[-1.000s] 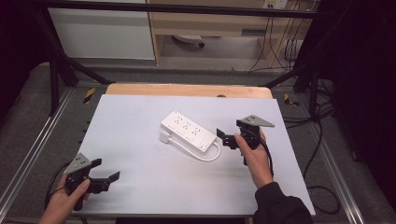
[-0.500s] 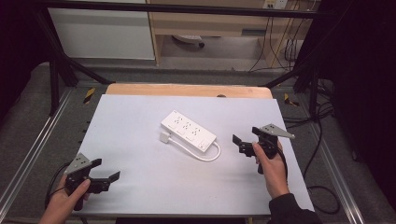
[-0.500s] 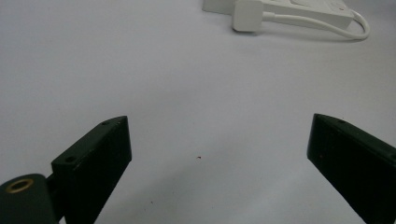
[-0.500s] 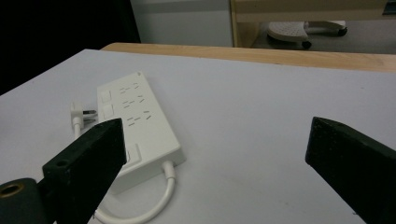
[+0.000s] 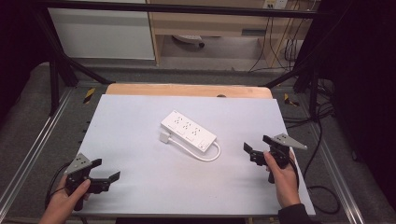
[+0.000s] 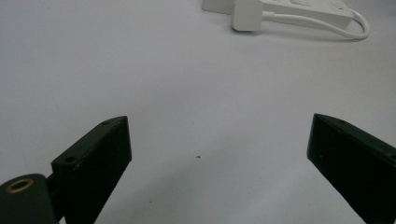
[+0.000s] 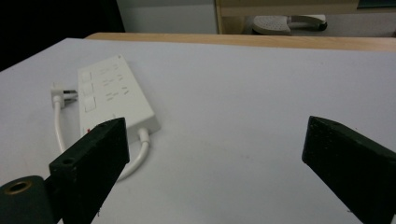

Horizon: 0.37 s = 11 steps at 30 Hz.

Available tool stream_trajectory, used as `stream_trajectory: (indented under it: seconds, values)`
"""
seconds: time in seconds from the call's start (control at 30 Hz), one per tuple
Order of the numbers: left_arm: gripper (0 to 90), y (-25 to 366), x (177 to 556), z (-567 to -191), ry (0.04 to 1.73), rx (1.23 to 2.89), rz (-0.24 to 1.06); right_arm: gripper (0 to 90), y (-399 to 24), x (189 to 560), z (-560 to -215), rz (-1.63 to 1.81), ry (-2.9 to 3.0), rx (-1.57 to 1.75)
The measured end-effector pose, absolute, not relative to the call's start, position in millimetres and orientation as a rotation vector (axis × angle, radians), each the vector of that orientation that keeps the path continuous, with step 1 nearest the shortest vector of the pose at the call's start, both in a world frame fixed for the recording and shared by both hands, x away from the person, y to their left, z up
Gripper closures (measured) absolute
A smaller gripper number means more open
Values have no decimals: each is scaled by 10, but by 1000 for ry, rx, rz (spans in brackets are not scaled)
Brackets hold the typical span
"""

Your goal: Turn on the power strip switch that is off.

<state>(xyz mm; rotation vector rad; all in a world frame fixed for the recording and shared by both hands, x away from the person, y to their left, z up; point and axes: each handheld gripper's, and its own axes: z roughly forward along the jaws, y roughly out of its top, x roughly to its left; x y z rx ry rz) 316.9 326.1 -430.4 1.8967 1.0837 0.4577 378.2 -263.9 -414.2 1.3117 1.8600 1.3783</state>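
Observation:
A white power strip [image 5: 189,129] lies slantwise in the middle of the pale grey table top [image 5: 140,112]. Its short white cord loops round to a plug [image 5: 165,137] lying by its near side. My left gripper [image 5: 106,169] rests open at the near left corner, nothing between its jaws, far from the strip. My right gripper [image 5: 257,143] is open and empty at the near right, a short way right of the cord loop. The left gripper view has the plug [image 6: 247,14] and strip [image 6: 299,7] far ahead. In the right gripper view the strip [image 7: 112,91] lies ahead to the left.
A wooden board edge [image 5: 187,89] runs along the table's far side. Metal frame rails [image 5: 28,154] flank the table. Cables [image 5: 322,140] trail on the floor at the right. A white cabinet [image 5: 102,32] and a wooden shelf unit stand beyond.
My right gripper has drawn back from the power strip's cord end, moving right and nearer the front edge, still open. The left gripper and the strip have not moved.

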Motion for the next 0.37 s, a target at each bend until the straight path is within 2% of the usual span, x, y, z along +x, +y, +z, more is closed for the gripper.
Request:
stream_trajectory:
  seconds: [0.37]
  values:
    - [66, 3253, 3169, -4301, 1077, 1900, 461, 70, -2850, 3588, -4386, 1274, 1892, 1306]
